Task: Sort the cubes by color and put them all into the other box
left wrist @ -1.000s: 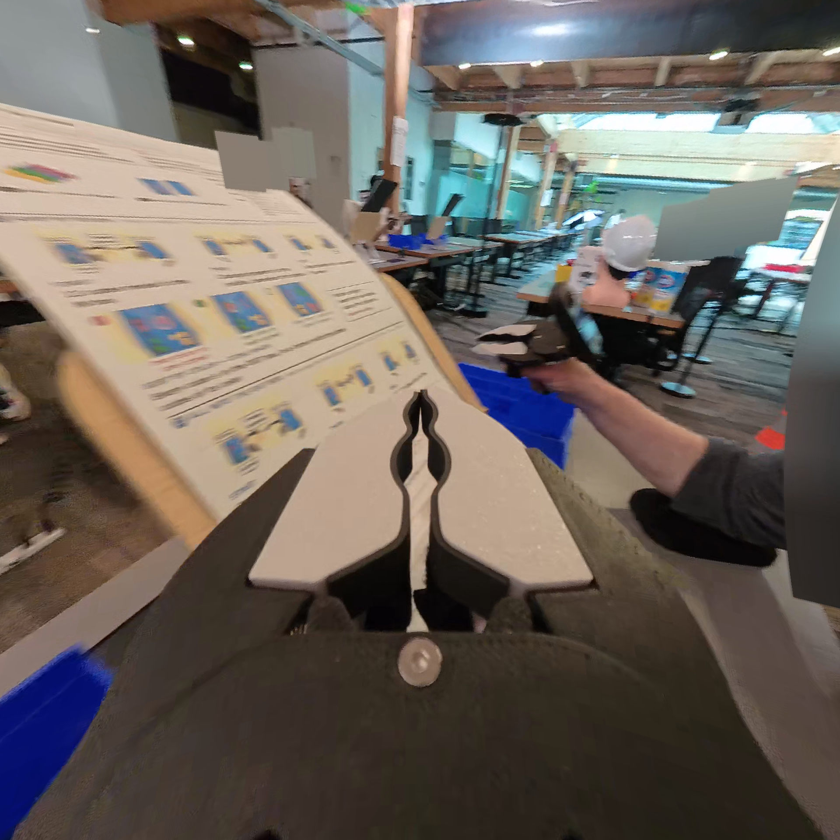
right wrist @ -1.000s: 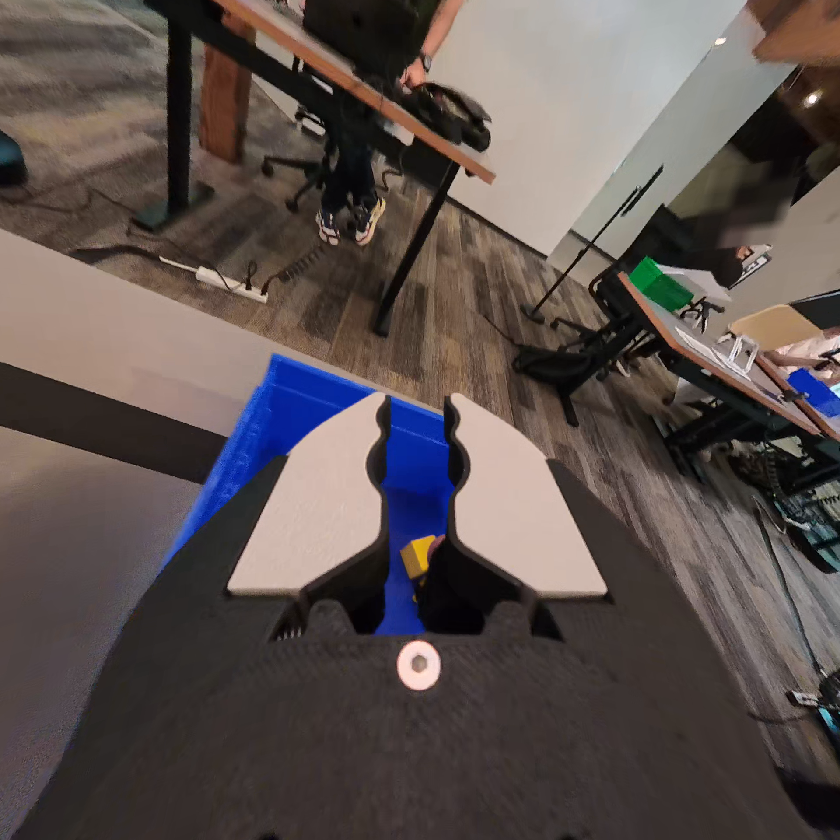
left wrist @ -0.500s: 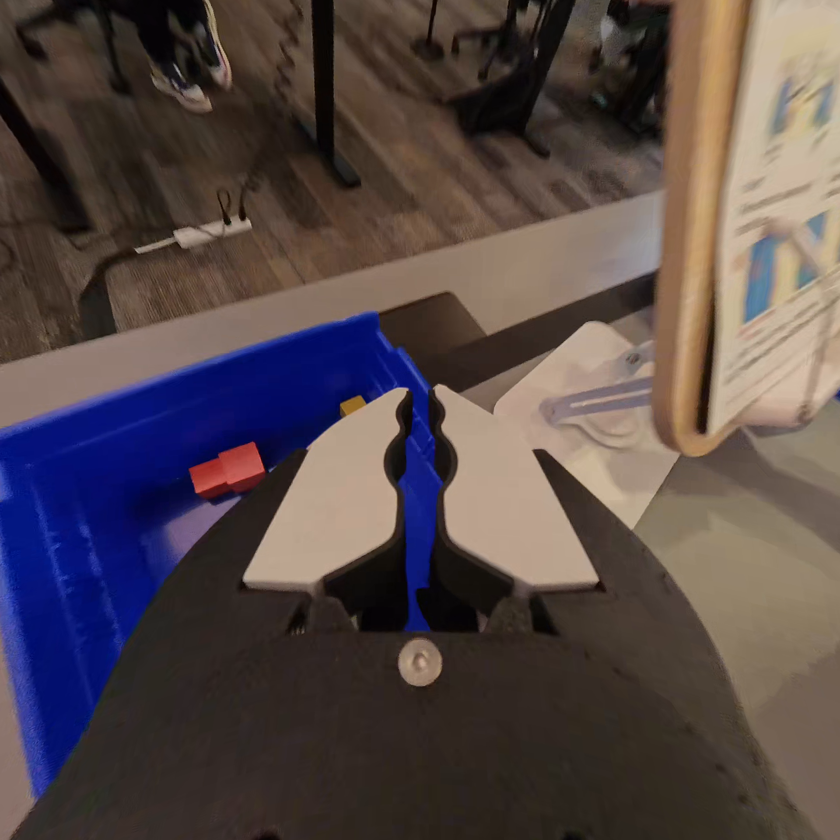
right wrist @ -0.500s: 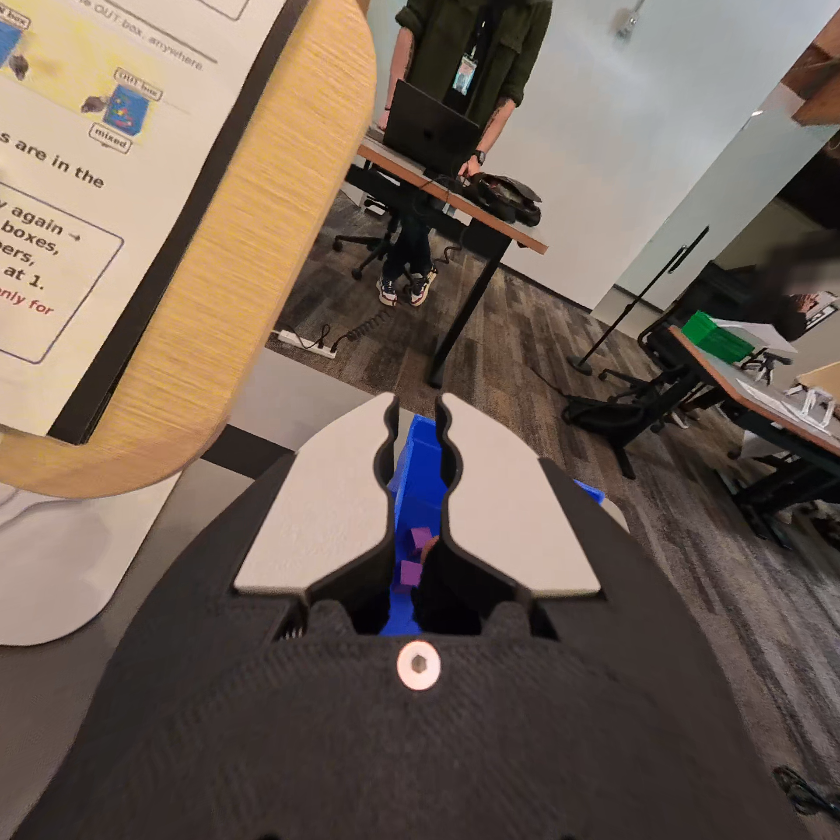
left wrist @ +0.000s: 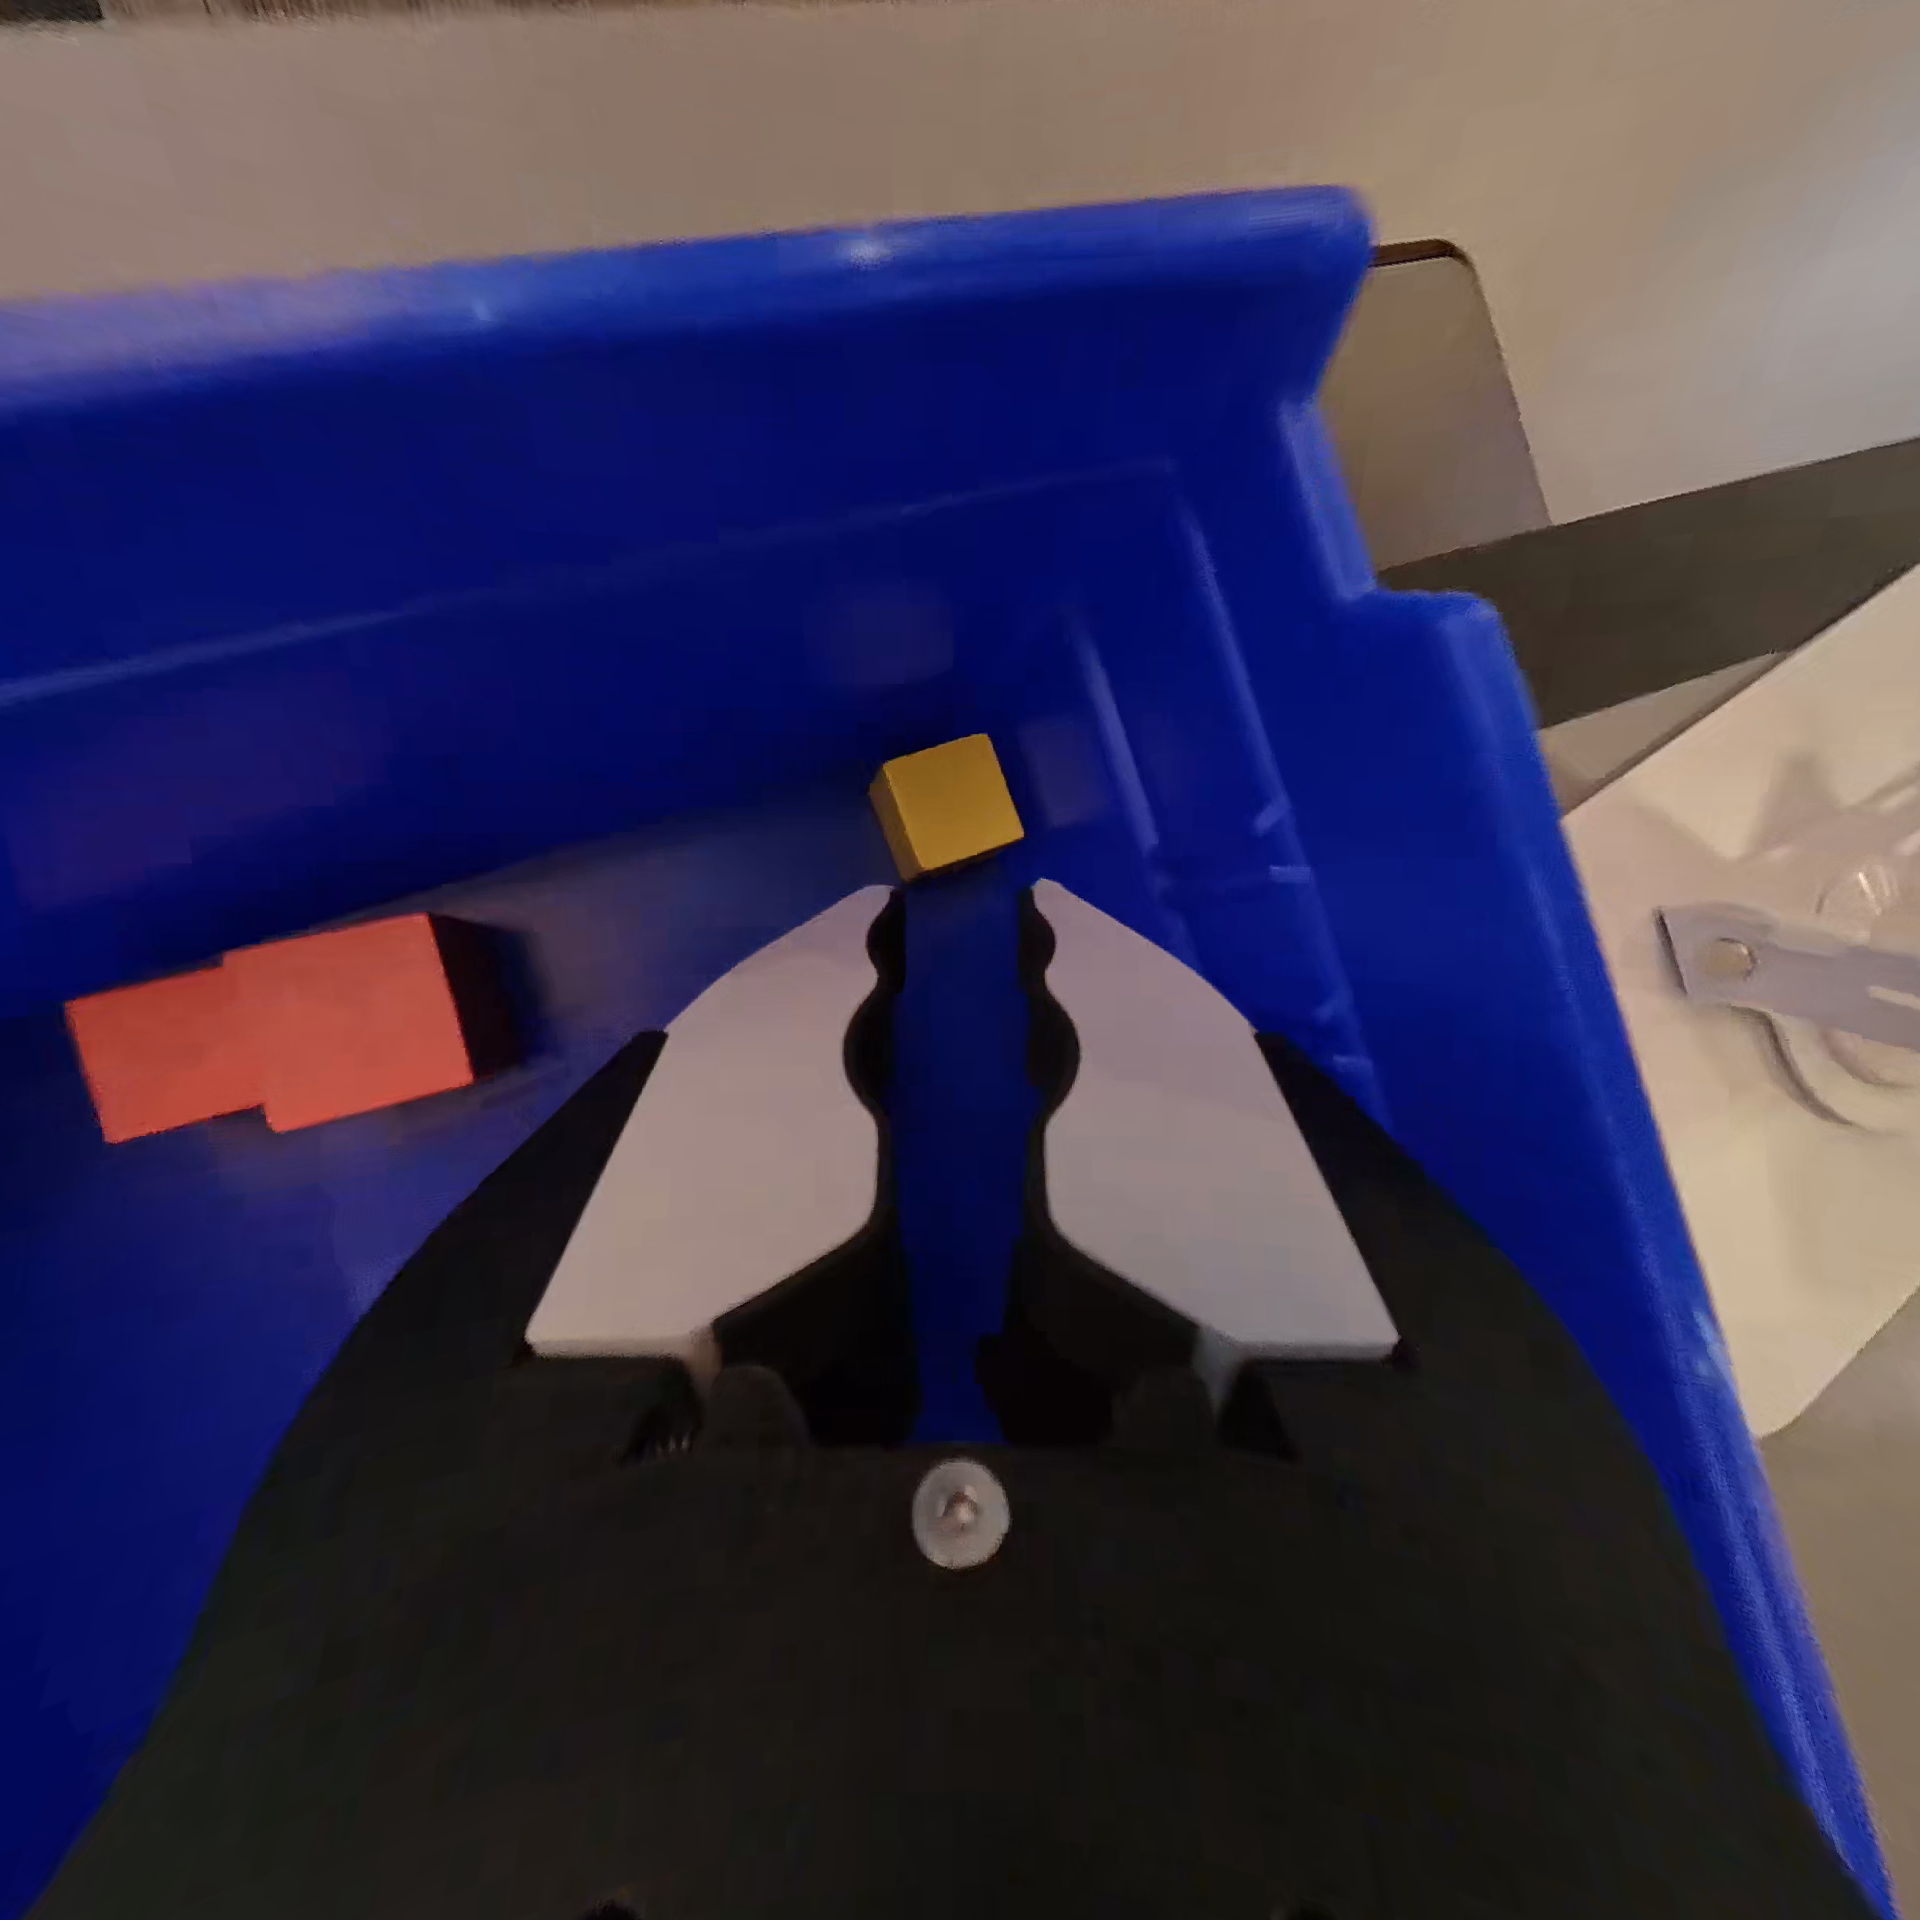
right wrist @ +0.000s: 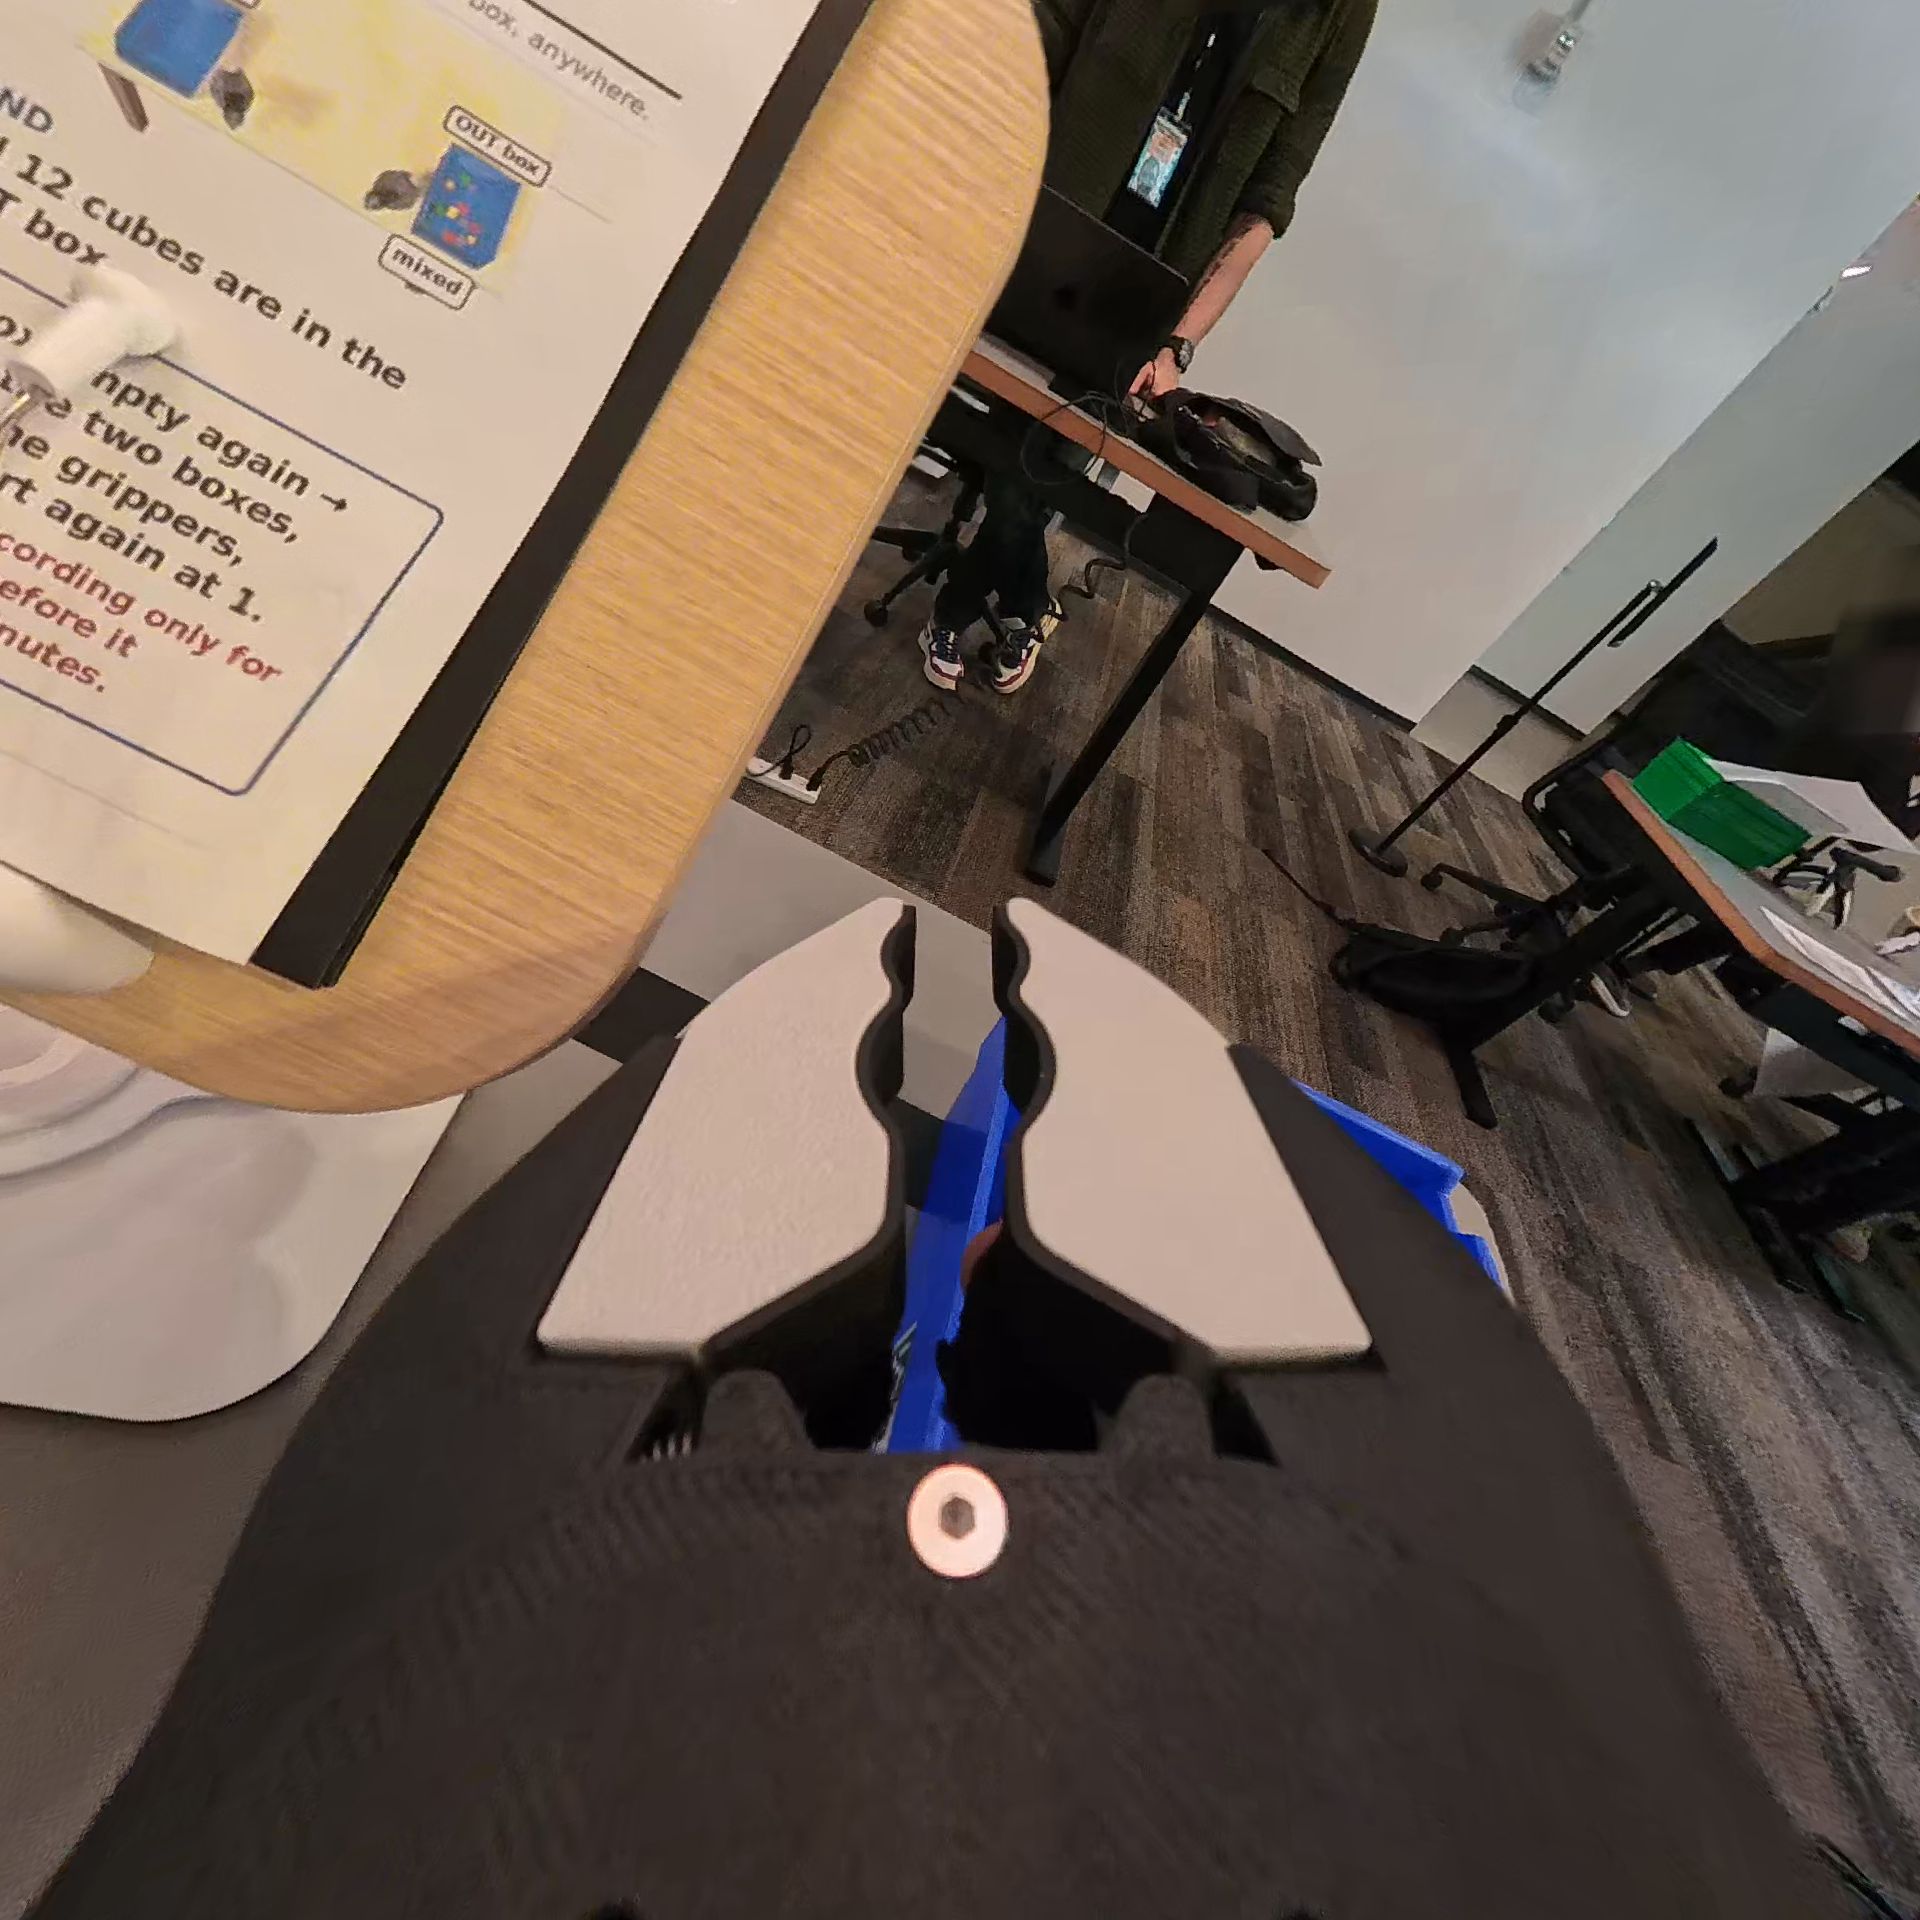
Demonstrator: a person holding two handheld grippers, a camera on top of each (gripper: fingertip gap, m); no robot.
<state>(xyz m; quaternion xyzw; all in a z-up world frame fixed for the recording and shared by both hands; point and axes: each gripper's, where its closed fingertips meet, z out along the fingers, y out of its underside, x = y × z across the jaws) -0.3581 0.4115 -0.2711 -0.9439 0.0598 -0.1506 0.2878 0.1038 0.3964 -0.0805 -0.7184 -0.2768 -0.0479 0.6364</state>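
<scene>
The yellow cube (left wrist: 948, 816) lies in the far right corner of the blue box (left wrist: 727, 343), just beyond the left gripper (left wrist: 961, 894), whose jaws stand narrowly apart and empty. It is probably light, rigid and smooth-faced; grip two opposite flat faces. Two red cubes (left wrist: 281, 1023) sit left. The right gripper (right wrist: 954, 920) is narrowly parted and empty.

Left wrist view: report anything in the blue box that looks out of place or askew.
Nothing stands out. In the blue box, the yellow cube sits alone near a corner, just beyond the open left gripper. Two red cubes lie touching, slightly offset. All look intact.
</scene>
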